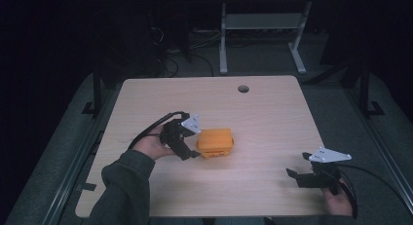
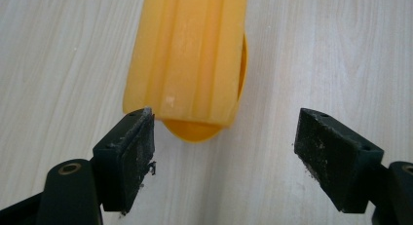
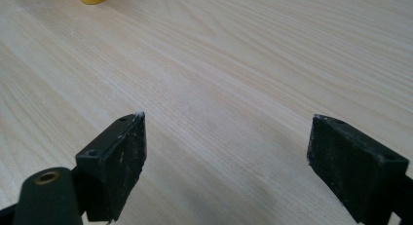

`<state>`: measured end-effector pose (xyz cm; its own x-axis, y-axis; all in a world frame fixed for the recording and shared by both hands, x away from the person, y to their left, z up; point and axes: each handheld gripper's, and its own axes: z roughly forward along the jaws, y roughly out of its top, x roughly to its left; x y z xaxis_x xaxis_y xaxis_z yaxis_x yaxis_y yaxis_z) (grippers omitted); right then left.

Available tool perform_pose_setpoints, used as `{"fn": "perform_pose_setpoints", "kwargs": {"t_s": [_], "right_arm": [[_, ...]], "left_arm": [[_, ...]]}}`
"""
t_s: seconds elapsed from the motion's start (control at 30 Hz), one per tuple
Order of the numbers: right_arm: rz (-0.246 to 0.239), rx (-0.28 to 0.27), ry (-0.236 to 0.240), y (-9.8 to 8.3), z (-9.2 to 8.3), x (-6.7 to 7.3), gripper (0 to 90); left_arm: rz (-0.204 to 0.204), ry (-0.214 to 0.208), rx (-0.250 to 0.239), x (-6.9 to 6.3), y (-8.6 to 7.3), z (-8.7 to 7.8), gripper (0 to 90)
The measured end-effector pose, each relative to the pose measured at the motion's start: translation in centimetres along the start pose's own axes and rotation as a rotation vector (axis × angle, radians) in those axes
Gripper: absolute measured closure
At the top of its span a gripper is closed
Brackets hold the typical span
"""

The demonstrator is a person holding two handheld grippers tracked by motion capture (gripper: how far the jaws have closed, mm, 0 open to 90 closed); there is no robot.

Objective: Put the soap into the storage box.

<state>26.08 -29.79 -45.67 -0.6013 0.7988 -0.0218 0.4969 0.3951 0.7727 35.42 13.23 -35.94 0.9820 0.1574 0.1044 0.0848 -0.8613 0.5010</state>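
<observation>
The orange box [image 1: 215, 142] lies near the table [image 1: 263, 118] centre — the left gripper [image 1: 191, 148] gapes wide just beside it (one jaw tip touching its corner), while the right gripper [image 1: 298, 175], equally wide, rests well apart.

wooden table [image 1: 263, 113] with round hole [image 1: 243, 88], white desk frame [image 1: 263, 25] behind

Dim, grainy room; bright close-ups
</observation>
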Motion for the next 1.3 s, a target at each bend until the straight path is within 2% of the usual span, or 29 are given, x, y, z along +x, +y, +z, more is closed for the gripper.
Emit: {"fn": "perform_pose_setpoints", "kwargs": {"t_s": [0.37, 0.47, 0.6, 0.77, 0.8, 0.9, 0.97, 1.07, 1.13, 1.23, 1.3], "right_arm": [[0.003, 0.011, -0.01, 0.0, 0.3, 0.1, 13.9], [-0.001, 0.017, -0.011, 0.0, 0.3, 0.1, 13.9], [0.003, 0.025, -0.015, -0.1, 0.4, 0.0, 13.9], [0.009, 0.03, -0.02, -0.2, 0.4, 0.0, 13.9], [0.013, 0.034, -0.022, -0.2, 0.4, 0.0, 13.9], [0.014, 0.035, -0.022, -0.3, 0.5, 0.0, 13.9], [0.015, 0.038, -0.024, -0.3, 0.5, 0.0, 13.9], [0.016, 0.044, -0.026, -0.3, 0.5, 0.1, 13.9], [0.016, 0.049, -0.026, -0.3, 0.6, 0.1, 13.9], [0.016, 0.052, -0.026, -0.4, 0.6, 0.2, 13.9], [0.018, 0.053, -0.027, -0.4, 0.6, 0.2, 14.0]], "left_arm": [[-0.01, -0.01, -0.004, -1.0, -1.8, -0.1, 21.8], [-0.004, -0.007, -0.006, -1.4, -2.3, -0.1, 21.8], [-0.009, 0.005, -0.033, -2.2, -3.3, -0.2, 22.0], [-0.004, 0.011, -0.027, -2.9, -4.5, -0.3, 22.3], [-0.014, 0.018, -0.039, -3.2, -5.2, -0.3, 22.9], [-0.021, 0.021, -0.044, -3.6, -6.0, -0.5, 22.9], [-0.043, 0.033, -0.054, -4.1, -7.1, -0.5, 22.9], [-0.057, 0.031, -0.049, -4.4, -8.0, -0.5, 22.9], [-0.092, 0.04, -0.072, -4.8, -9.3, -0.5, 22.9], [-0.106, 0.049, -0.082, -5.0, -10.1, -0.5, 22.8], [-0.136, 0.057, -0.108, -5.4, -11.2, -0.5, 22.8]]}}
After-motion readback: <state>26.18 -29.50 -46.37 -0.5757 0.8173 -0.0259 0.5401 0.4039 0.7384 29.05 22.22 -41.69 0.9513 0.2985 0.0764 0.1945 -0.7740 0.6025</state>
